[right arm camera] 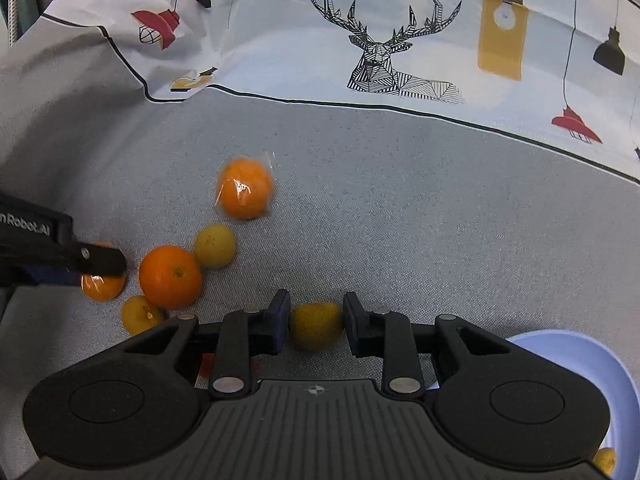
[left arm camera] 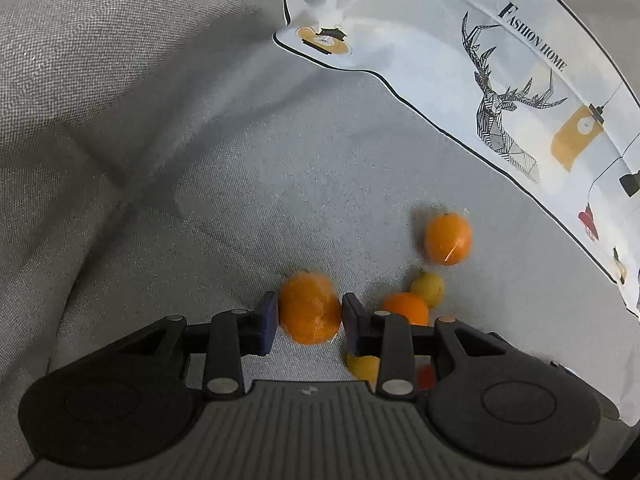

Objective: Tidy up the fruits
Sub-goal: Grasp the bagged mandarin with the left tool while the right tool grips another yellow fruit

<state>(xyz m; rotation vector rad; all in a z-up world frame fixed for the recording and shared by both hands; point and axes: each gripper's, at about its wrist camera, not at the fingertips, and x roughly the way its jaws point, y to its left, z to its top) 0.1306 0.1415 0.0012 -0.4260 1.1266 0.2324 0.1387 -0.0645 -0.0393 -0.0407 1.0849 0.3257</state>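
Left tongs (left arm camera: 309,316): pads pressed on both sides of a wrapped orange (left arm camera: 310,308), clamped on it; seen from the right wrist view, this fruit (right arm camera: 103,284) sits at the left end of the fruit cluster.
Right tongs (right arm camera: 316,326): fingers straddle a yellow-green citrus (right arm camera: 316,325), with narrow gaps on each side, so the tongs stand slightly apart and not clamped.
Nearest fruits: a bare orange (right arm camera: 170,277) lies just right of the held one, touching a small yellow fruit (right arm camera: 142,314) below it and a yellow-green fruit (right arm camera: 215,245) above it.
Farther fruit: a second wrapped orange (right arm camera: 245,189), in clear film, lies beyond the cluster, apart from the others.
Bowl: a pale blue bowl (right arm camera: 600,364) sits at the lower right, holding a yellow fruit (right arm camera: 605,460) partly hidden by the tongs' body.
Surface: grey cloth (right arm camera: 400,200) covers the table under all the fruits.
Backdrop: a white printed sheet (right arm camera: 280,40) with a deer, lamps and "FASHION HOME" lies along the far edge.
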